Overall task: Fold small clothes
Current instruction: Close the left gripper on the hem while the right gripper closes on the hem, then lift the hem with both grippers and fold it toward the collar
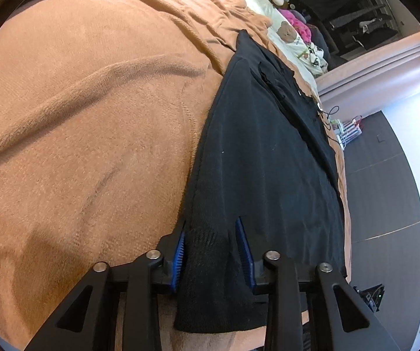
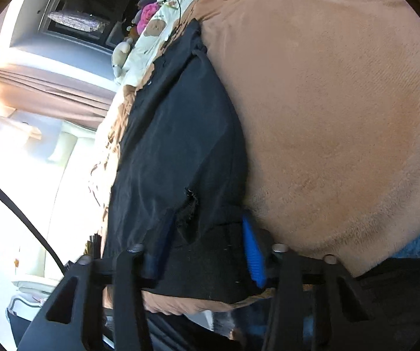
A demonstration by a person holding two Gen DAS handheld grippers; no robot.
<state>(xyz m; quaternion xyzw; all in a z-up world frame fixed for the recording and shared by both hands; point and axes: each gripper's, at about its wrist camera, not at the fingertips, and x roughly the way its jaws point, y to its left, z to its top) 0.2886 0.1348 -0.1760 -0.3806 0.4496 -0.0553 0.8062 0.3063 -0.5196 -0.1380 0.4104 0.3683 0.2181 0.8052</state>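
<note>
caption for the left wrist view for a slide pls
Left gripper straddling the near edge of a black garment laid on a tan blanket.

Black garment [image 1: 262,158] – matt knit cloth; blanket [image 1: 78,146] – fuzzy fleece.

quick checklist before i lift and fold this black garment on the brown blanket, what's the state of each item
1. Left tongs have fabric between the blue pads: ok, a bunched edge of the black garment sits there.
2. Left pads clamped firmly on it: cannot tell.
3. Right tongs have fabric between them: ok, the garment fills the gap.
4. Right grip firm: cannot tell, that view is blurred.
5. Garment lying flat ahead: not ok, layers overlap and the far edge is rumpled.
6. Brown blanket free for the fold: ok beside the garment, though wrinkled.
</note>
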